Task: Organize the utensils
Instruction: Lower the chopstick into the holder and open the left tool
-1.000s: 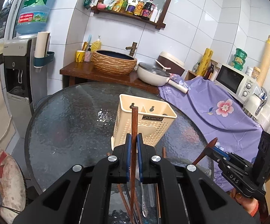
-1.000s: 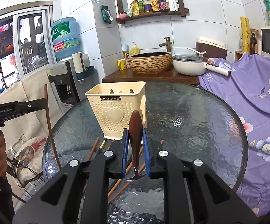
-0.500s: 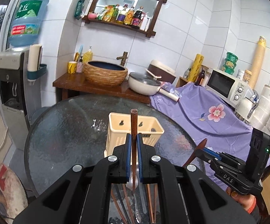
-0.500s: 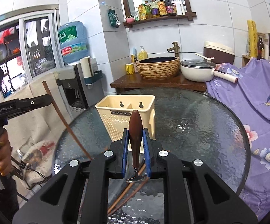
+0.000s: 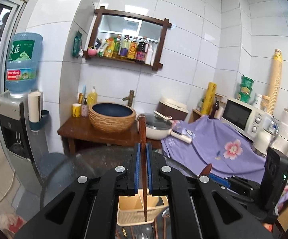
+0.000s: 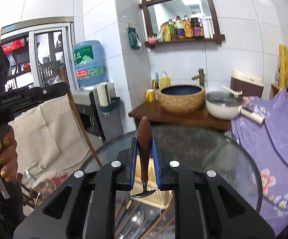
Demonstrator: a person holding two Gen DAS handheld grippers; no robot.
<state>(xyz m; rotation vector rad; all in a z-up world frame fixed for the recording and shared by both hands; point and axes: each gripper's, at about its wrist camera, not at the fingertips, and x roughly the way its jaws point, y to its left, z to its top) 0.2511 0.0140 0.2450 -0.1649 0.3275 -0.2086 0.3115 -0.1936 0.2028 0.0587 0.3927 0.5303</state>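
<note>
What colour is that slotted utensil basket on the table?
Pale cream-yellow; the utensil basket shows best in the left wrist view.

- Slim dark-brown wooden chopstick [image 5: 143, 133]
- Cream plastic slotted utensil basket [image 5: 138, 211]
- Rounded reddish-brown wooden handle [image 6: 144, 137] with dark metal end
- Black left gripper [image 5: 142, 171] and black right gripper [image 6: 144, 169], both with blue pads
- Lilac cloth [image 5: 213, 149] printed with pink flowers
- Tan woven-pattern basin [image 5: 112, 117], dark blue inside
- Textured grey glass round table [image 6: 223, 159]

Glossy dark wooden chopstick [image 5: 142, 131], cream plastic perforated basket [image 5: 136, 211], textured glass table [image 6: 213, 159]
</note>
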